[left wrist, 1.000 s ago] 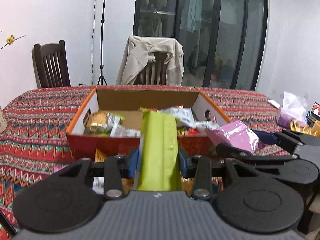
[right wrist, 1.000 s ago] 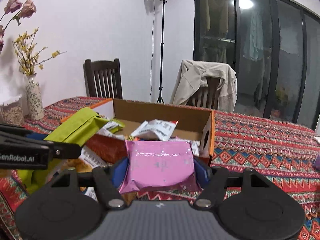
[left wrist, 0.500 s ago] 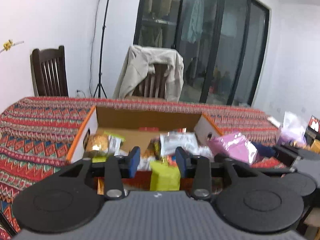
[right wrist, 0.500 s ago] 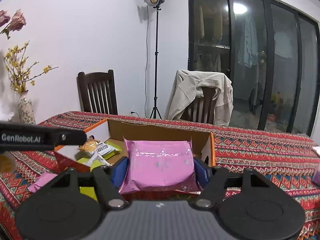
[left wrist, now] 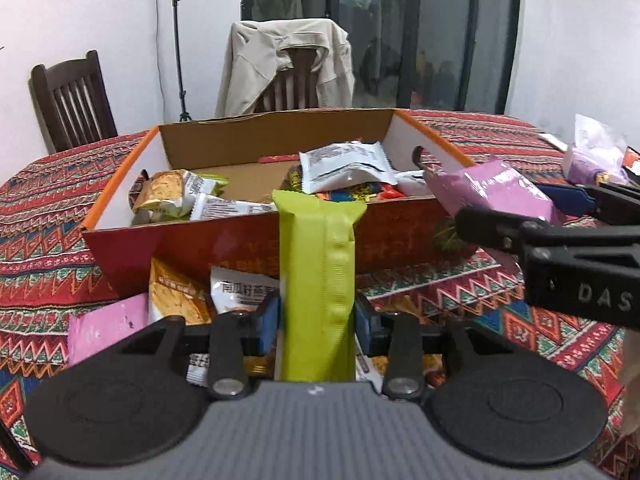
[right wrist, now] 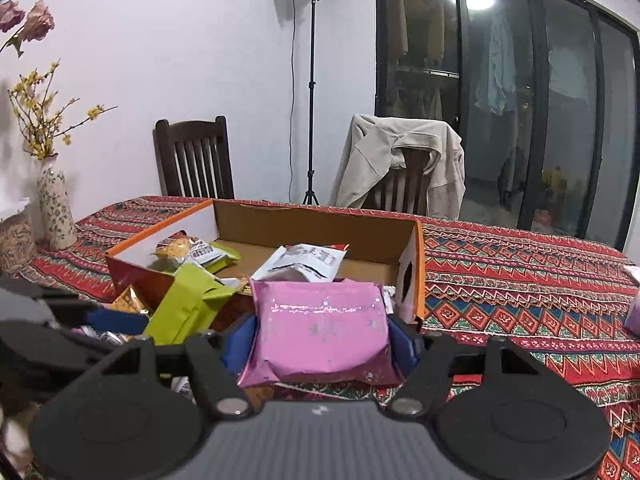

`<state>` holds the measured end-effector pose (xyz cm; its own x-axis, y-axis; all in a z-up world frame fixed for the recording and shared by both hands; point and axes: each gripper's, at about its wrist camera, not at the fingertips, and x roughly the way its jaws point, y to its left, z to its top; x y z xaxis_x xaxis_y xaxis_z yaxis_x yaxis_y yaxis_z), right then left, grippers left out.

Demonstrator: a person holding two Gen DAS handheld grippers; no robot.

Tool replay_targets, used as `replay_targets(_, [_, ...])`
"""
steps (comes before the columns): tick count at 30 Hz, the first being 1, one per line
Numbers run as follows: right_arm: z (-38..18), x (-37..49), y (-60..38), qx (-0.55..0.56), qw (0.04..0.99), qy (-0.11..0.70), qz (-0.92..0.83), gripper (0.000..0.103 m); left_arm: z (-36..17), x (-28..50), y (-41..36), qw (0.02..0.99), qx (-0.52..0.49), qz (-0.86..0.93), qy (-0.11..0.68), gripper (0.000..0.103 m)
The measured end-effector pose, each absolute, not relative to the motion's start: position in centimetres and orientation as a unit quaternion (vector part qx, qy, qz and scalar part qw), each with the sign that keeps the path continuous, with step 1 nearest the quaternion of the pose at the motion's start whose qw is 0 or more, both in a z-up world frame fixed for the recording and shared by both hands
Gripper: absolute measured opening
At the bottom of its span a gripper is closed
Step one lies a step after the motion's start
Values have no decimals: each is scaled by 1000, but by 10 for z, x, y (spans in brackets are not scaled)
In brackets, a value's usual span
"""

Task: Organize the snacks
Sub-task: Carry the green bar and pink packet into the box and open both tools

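An open cardboard box (left wrist: 240, 240) with an orange rim sits on the patterned tablecloth and holds several snack packets (left wrist: 344, 166). My left gripper (left wrist: 316, 320) is shut on a long green snack packet (left wrist: 318, 276), held upright just before the box's near wall. My right gripper (right wrist: 322, 340) is shut on a pink snack packet (right wrist: 320, 332), near the box's right front corner (right wrist: 412, 280). The pink packet (left wrist: 492, 194) and the right gripper (left wrist: 560, 248) also show in the left wrist view. The green packet (right wrist: 188, 304) shows in the right wrist view.
Loose packets lie on the cloth before the box: a pink one (left wrist: 108, 328), an orange one (left wrist: 176, 300), a white one (left wrist: 240, 292). A vase (right wrist: 54, 208) stands at the left. A purple bag (left wrist: 592, 156) lies far right. Chairs (right wrist: 196, 160) stand behind the table.
The green packet sat low between the left fingers half a second ago; now it stands tall in them again, near the box front. The right gripper with the pink packet dropped slightly.
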<state>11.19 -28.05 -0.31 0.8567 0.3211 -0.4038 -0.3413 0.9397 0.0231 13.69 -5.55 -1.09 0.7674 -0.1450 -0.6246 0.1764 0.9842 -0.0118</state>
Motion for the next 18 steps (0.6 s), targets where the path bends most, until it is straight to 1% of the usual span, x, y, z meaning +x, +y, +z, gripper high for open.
replay_targets(6, [1,113,-285,-21,965,198,169,69,5,126,-52,948,19,-97,303,37])
replay_targets(18, [29,121,-279,-28,972,166,165,69,65,134,-35,970,-5,-77,229,37])
